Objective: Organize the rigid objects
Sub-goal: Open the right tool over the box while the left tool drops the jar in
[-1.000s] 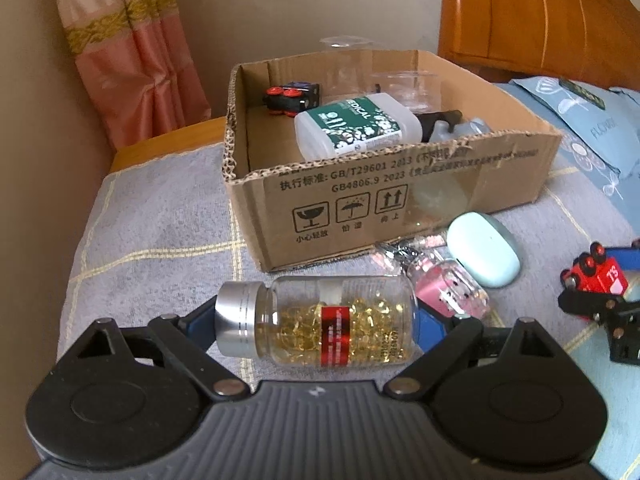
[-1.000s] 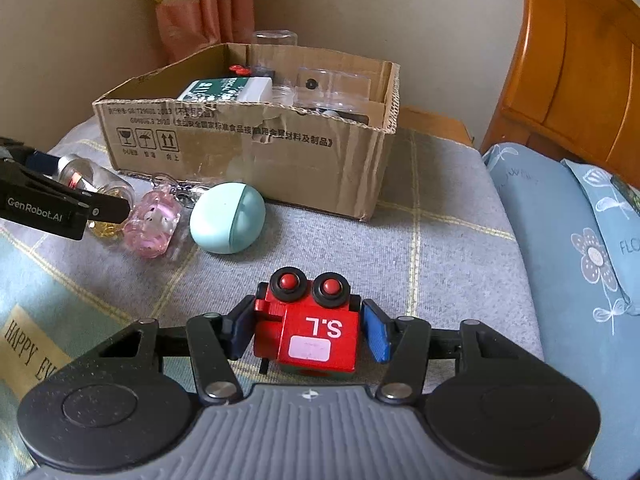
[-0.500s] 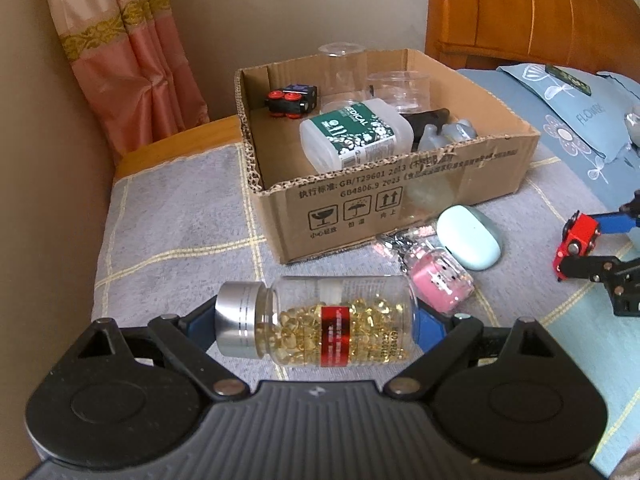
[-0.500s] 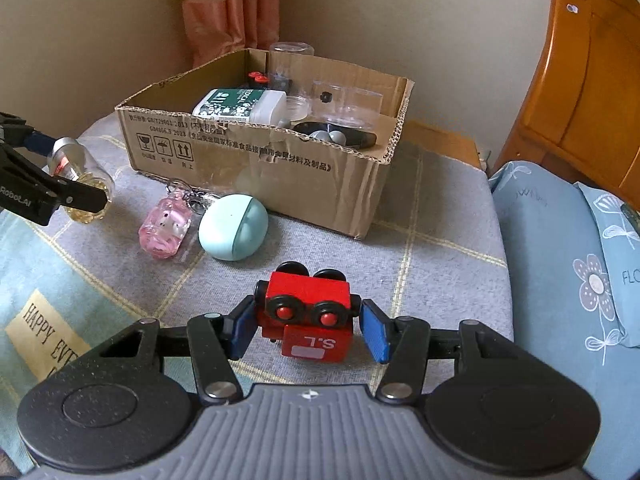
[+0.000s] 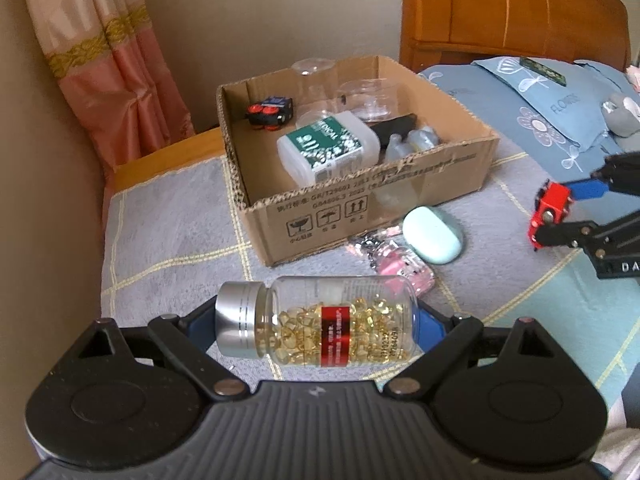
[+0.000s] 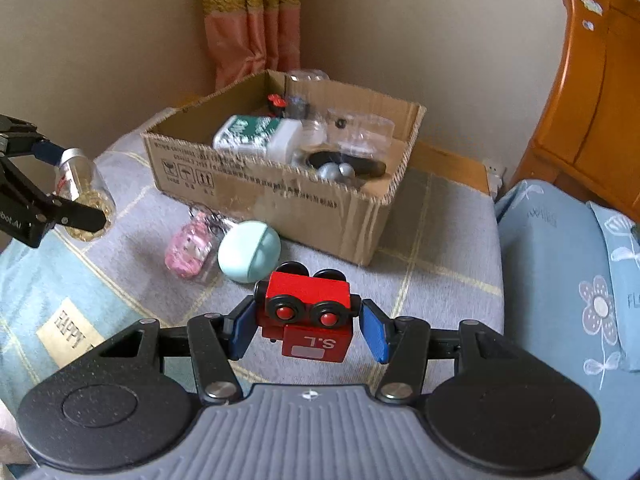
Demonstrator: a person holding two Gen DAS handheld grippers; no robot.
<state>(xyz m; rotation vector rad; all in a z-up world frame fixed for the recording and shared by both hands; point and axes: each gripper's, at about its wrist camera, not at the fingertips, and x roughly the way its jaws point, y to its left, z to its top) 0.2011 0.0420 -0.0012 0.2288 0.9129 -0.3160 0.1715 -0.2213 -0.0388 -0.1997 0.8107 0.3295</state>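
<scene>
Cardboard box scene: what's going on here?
A person holds a gripper in each hand. The left gripper is clamped on a capsule bottle, the right gripper on a red toy train car, both held above the bed. The cardboard box already holds several items; a pink keychain and a mint case lie outside it.

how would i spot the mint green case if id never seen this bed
Find the open cardboard box on the grey checked blanket. Just outside its printed front wall two small things lie side by side. The mint green case is the smooth, rounded, plain one; the pink keychain beside it is see-through with a metal ring.
</scene>
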